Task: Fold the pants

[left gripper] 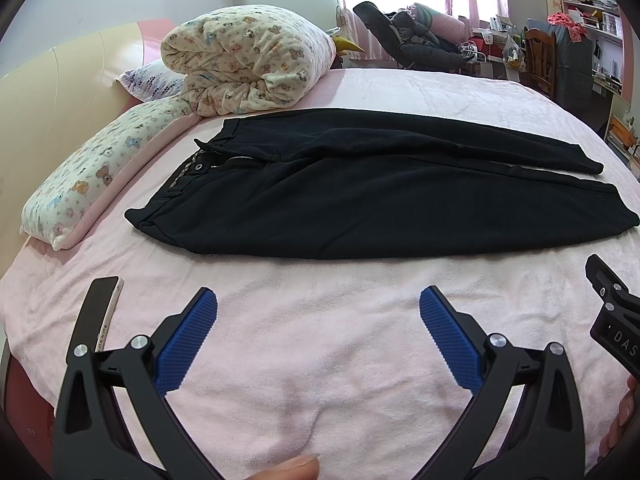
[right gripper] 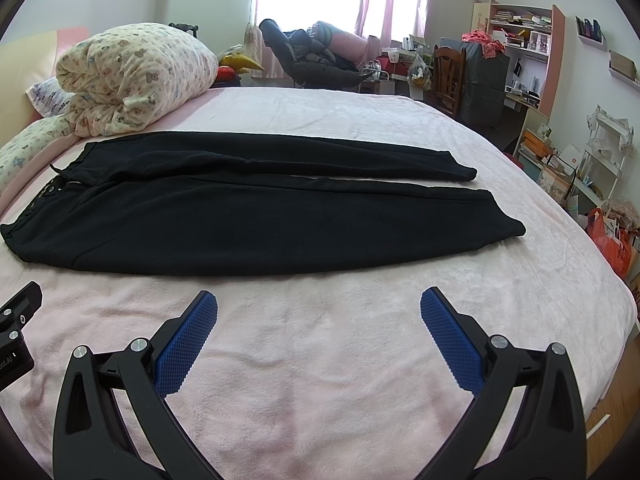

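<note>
I am holding my left claw (left gripper: 318,306) and my right claw (right gripper: 319,306) wide open and empty above the pink bed (right gripper: 320,360), while the black pants (right gripper: 256,224) are lying flat across the bed ahead of them, waist toward the rolled blanket (left gripper: 244,60) on the left.

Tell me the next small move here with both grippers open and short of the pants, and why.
Probably bring both forward to the near edge of the black pants. They lie flat on the pink bed, legs side by side and unfolded. The left gripper and right gripper hang open over bare blanket, holding nothing; left is nearer the waistband, right nearer the cuffs, suiting a lengthwise fold.
</note>
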